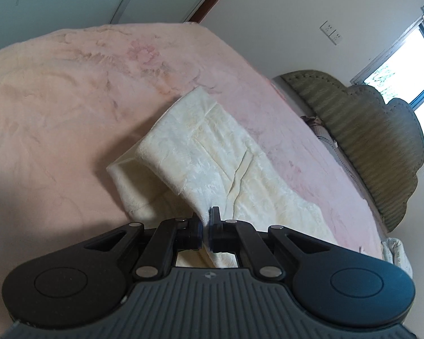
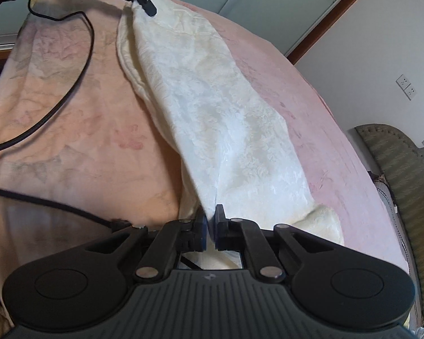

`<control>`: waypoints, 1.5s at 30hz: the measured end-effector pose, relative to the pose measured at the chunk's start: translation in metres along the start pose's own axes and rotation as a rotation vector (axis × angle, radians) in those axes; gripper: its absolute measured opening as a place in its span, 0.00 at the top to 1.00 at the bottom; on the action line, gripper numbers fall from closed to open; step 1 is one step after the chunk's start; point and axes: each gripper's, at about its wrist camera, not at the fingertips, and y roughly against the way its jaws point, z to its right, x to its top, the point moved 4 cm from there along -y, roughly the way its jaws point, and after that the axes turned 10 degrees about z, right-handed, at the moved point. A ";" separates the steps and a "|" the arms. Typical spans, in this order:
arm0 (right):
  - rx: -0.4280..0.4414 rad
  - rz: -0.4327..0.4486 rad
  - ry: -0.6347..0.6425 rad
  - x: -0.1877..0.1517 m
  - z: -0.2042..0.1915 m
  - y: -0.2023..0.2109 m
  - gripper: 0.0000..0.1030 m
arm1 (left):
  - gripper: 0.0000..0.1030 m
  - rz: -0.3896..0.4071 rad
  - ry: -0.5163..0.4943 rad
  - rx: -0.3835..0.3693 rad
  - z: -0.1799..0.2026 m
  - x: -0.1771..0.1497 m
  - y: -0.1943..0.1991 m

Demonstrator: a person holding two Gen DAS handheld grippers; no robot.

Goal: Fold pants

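Observation:
Cream fleece pants (image 1: 200,152) lie on a pink bed blanket (image 1: 56,99). In the left wrist view my left gripper (image 1: 205,220) is shut on an edge of the pants, lifting a fold above the layer below. In the right wrist view the pants (image 2: 212,118) stretch from my right gripper (image 2: 210,217), which is shut on their near edge, up to the left gripper (image 2: 144,0) at the far end, also clamped on the cloth. The held edge hangs raised above the blanket (image 2: 70,113).
A black cable (image 2: 70,84) loops over the blanket to the left of the pants. An olive padded headboard (image 1: 367,141) stands at the right edge of the bed, with a window (image 1: 404,65) behind. A wall with sockets (image 2: 407,87) is on the right.

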 end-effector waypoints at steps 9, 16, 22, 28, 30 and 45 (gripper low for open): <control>-0.056 0.006 -0.059 -0.007 -0.009 -0.004 0.93 | 0.81 0.016 0.004 0.047 0.003 -0.006 0.004; -0.159 0.035 -0.321 -0.037 0.023 0.053 0.70 | 0.79 0.112 -0.149 0.129 0.033 0.008 0.046; -0.176 -0.078 -0.705 -0.109 0.037 0.071 0.33 | 0.60 0.054 -0.259 -0.064 0.102 -0.007 0.035; -0.351 0.024 -0.891 -0.123 0.037 0.118 0.32 | 0.55 -0.061 -0.377 -0.262 0.174 -0.060 -0.001; -0.453 0.068 -0.910 -0.119 0.048 0.120 0.27 | 0.55 -0.078 -0.391 -0.284 0.189 -0.076 -0.010; -0.604 -0.037 -1.094 -0.132 0.101 0.007 0.00 | 0.48 -0.111 -0.402 -0.261 0.197 -0.102 -0.034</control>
